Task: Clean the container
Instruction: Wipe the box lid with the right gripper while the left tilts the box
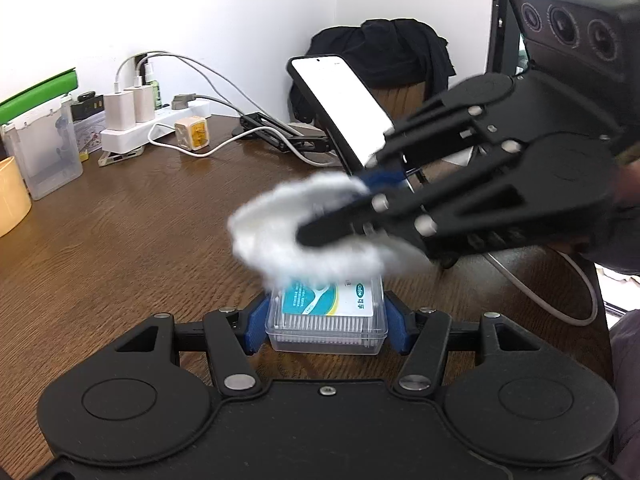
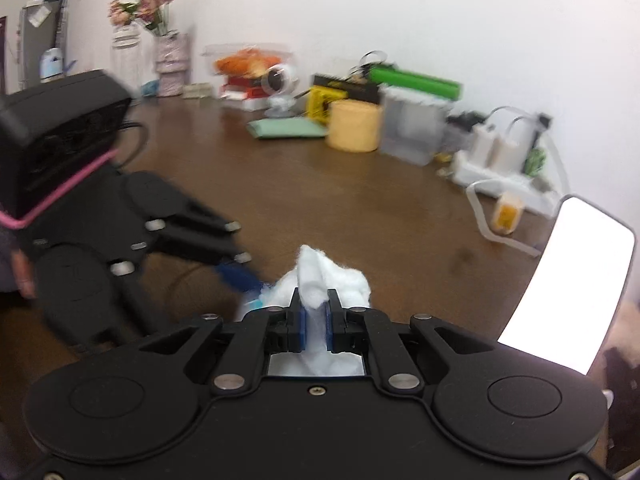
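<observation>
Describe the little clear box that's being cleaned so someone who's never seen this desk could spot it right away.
On the brown wooden desk, find the left gripper: its blue pads clamp a small clear rectangular plastic box. A teal-and-white label and a row of thin white sticks show through it, unlike the taller frosted container by the wall. A white fluffy cloth in the right gripper hovers above it.

- Container (image 1: 327, 322): clear glossy plastic, printed paper label inside.
- Wad (image 1: 304, 232): white, fluffy, cotton-like.
- Table (image 1: 132, 216): brown wood grain, slight sheen.
- Gripper bodies: matt black plastic, metal pins.
</observation>
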